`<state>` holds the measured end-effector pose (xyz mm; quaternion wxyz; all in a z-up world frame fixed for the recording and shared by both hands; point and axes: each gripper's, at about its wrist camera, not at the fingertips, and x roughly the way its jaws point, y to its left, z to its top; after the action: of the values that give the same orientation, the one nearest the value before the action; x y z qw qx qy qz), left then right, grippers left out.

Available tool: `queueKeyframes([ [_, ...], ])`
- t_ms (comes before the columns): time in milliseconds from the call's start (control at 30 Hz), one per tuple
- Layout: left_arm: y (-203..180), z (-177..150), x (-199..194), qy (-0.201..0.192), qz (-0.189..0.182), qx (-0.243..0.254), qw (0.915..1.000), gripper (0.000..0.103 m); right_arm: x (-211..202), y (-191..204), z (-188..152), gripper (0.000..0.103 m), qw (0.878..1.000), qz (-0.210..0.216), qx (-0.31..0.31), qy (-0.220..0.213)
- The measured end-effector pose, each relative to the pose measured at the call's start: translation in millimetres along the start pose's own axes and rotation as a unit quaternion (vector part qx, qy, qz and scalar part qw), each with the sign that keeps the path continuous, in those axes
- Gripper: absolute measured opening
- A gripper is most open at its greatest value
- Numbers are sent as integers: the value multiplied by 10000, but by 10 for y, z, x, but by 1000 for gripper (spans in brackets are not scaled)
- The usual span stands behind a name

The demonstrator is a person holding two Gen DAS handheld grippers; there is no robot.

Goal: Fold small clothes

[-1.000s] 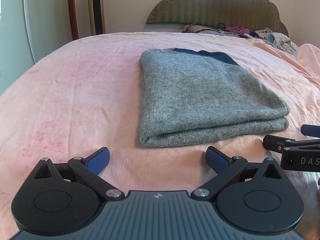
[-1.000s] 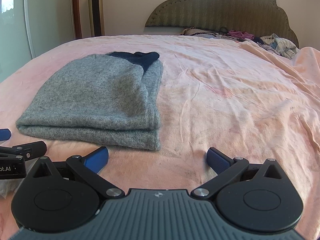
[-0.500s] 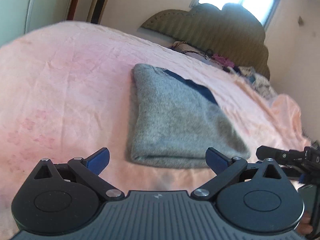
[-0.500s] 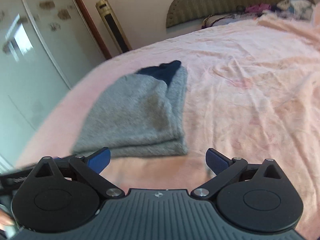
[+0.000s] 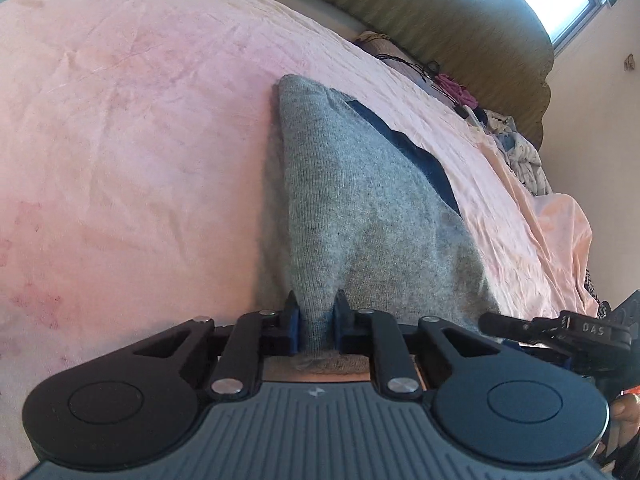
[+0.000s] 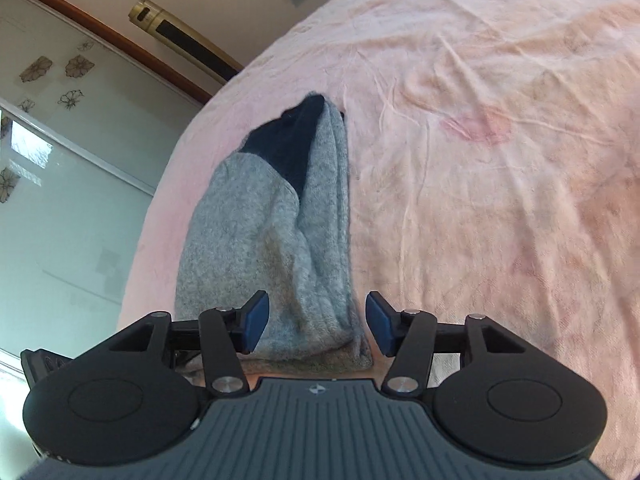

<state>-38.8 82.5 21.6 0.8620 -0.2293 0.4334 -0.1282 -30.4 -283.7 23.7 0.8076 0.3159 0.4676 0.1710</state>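
Left tongs [image 5: 316, 322]: closed on the near edge of the grey sweater [image 5: 360, 216], a pinch of knit standing up between the two blue pads.
Sweater position: it lies folded on the pink bedspread [image 5: 132, 132], running away from both cameras toward the headboard [image 5: 452, 28]; a navy panel [image 5: 416, 152] shows along its far right side.
Right tongs [image 6: 316, 322]: open, blue pads set either side of the near right corner of the sweater [image 6: 264, 232], cloth between them but not squeezed.
Handling: soft, thick, limp knit, probably light; it should sag and drape when lifted, and the stacked layers may slide apart.
Where to hold: judging by the fold, the two near corners, catching every layer at once, look the safest grip.
Readable writing: "DAS" in pale letters on the right tool's body [image 5: 592, 330], seen at the edge of the left wrist view; nothing legible on the sweater.
Wardrobe door [image 6: 52, 160]: flower decals only, no text.
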Motion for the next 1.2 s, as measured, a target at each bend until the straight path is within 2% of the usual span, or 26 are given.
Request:
queueKeyframes([
  [67, -81, -6, -73, -58, 109, 258, 9996, 11, 109, -4, -48, 47, 9995, 176, -97, 246],
  [100, -131, -7, -118, -111, 137, 412, 9990, 10, 145, 30, -70, 21, 9990, 146, -197, 376],
  [200, -190, -31, -152, -142, 396, 774, 9961, 11, 66, 201, -141, 21, 9968, 40, -749, 280],
  [267, -185, -87, -66, -109, 557, 1017, 9932, 14, 60, 132, -137, 20, 9972, -1, -681, 306],
  [300, -215, -134, -73, -226, 632, 1205, 9904, 15, 104, 57, -127, 16, 9974, -93, -625, 340],
  [333, -260, -182, -109, -338, 726, 1381, 9872, 17, 100, -8, -122, 15, 9982, 31, -527, 297],
  [367, -317, -238, -178, -412, 846, 1509, 9841, 24, 76, -43, -122, 18, 9987, 123, -414, 270],
  [400, -369, -296, -248, -490, 978, 1578, 9814, 30, 7, -49, -141, 32, 9989, 191, -385, 179],
  [433, -421, -377, -337, -656, 1058, 1629, 9788, 42, -75, -10, -173, 47, 9987, 90, -497, 51],
  [467, -476, -485, -430, -891, 1017, 1748, 9753, 59, -180, 55, -224, 55, 9973, -60, -711, -154],
  [500, -528, -594, -498, -1117, 956, 1891, 9709, 68, -294, 140, -301, 60, 9937, -271, -1001, -435],
  [533, -580, -715, -542, -1345, 959, 2012, 9655, 84, -377, 229, -382, 59, 9884, -468, -1293, -638],
  [567, -620, -809, -542, -1438, 1030, 2059, 9625, 87, -428, 326, -480, 59, 9816, -663, -1610, -784],
  [600, -649, -872, -505, -1380, 1068, 2060, 9629, 87, -444, 394, -579, 61, 9751, -835, -1877, -838],
  [700, -620, -959, -307, -940, 1126, 1698, 9745, 87, -263, 479, -831, 72, 9561, -1494, -2411, -737],
  [733, -608, -982, -271, -945, 1200, 1635, 9746, 88, -180, 474, -902, 76, 9504, -1695, -2516, -692],
  [767, -625, -1036, -262, -1114, 1326, 1707, 9700, 90, -99, 474, -970, 78, 9444, -1836, -2638, -689],
  [833, -630, -1098, -215, -1194, 1484, 1871, 9637, 92, 5, 507, -1081, 98, 9304, -2011, -2950, -827],
  [867, -629, -1109, -228, -1200, 1468, 1855, 9642, 93, 46, 500, -1100, 102, 9307, -2007, -2938, -851],
  [967, -619, -1094, -242, -1164, 1421, 1846, 9655, 94, 63, 437, -1161, 103, 9265, -1960, -2971, -1220],
  [1200, -595, -876, -147, -937, 1685, 1656, 9672, 103, 78, 509, -1157, 103, 9297, -2182, -2664, -1306],
])
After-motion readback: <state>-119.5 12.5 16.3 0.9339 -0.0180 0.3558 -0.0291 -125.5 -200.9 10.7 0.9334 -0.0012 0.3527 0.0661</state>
